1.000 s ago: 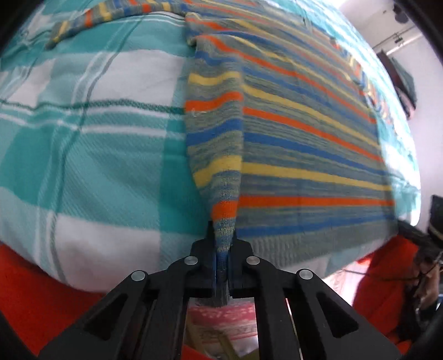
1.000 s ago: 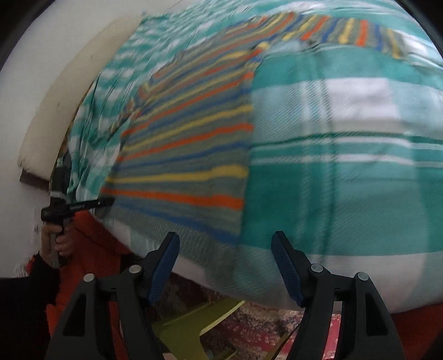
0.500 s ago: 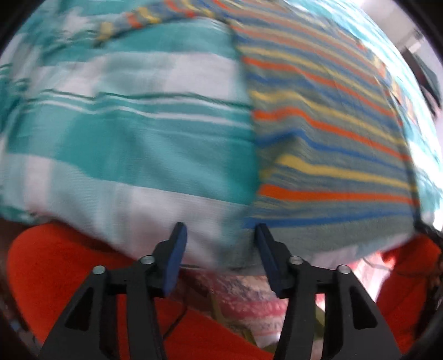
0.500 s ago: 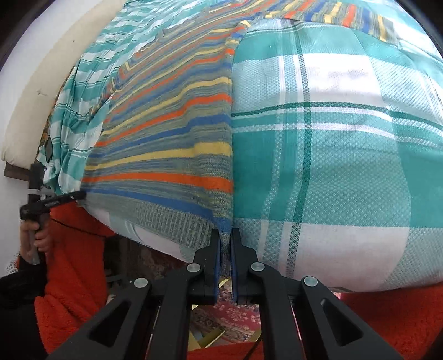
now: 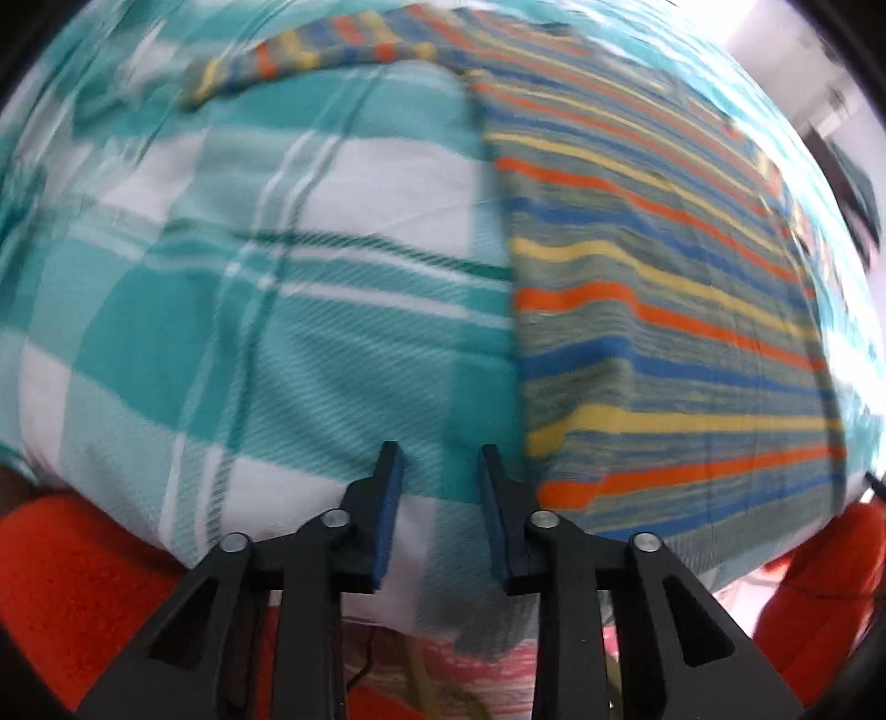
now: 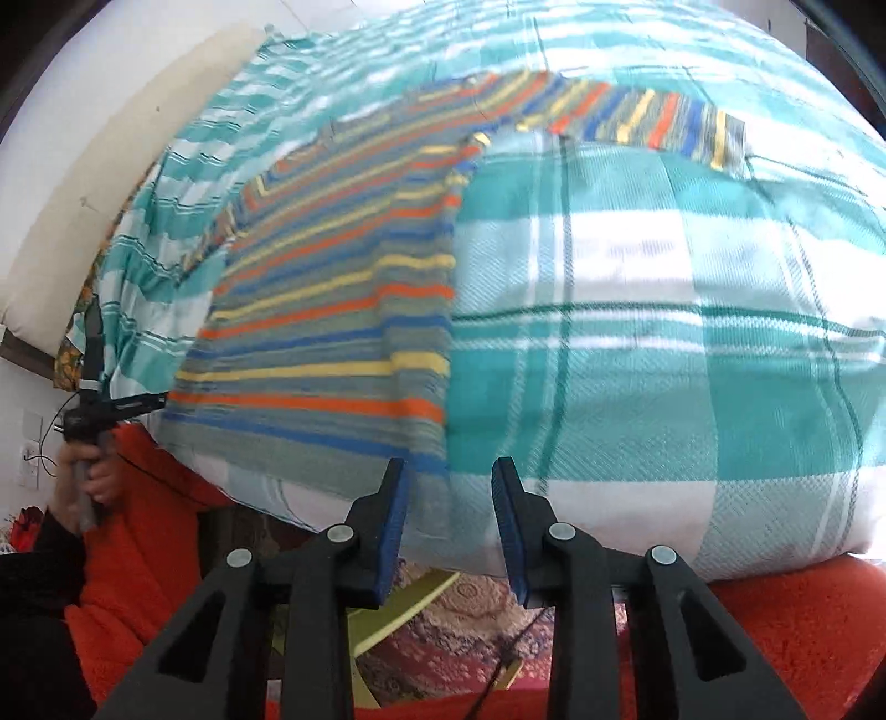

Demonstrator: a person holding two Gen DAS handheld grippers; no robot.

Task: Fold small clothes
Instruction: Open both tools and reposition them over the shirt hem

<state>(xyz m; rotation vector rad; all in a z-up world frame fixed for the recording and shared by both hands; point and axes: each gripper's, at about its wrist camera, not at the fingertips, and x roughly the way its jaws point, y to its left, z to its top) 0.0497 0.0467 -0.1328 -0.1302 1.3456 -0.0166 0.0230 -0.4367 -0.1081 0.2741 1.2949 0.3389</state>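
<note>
A striped knit sweater (image 5: 653, 310) in grey, blue, orange and yellow lies flat on a teal and white checked bed cover (image 5: 277, 310). One sleeve (image 5: 332, 50) lies spread to the far left. In the right wrist view the sweater (image 6: 338, 310) lies to the left, with its other sleeve (image 6: 648, 122) stretched to the far right. My left gripper (image 5: 437, 459) is open and empty at the bed's near edge, just left of the sweater's hem. My right gripper (image 6: 448, 471) is open and empty just off the hem's right corner.
The bed cover (image 6: 692, 343) hangs over the near edge. Orange fleece (image 5: 83, 598) lies below the bed edge. A patterned rug (image 6: 459, 626) and a yellow-green piece of furniture (image 6: 404, 609) are on the floor. The other hand-held gripper (image 6: 94, 410) shows at far left.
My left gripper let go of the sweater's hem, opened and moved left off it. My right gripper closed on the hem's right corner half a second ago and has opened again.
</note>
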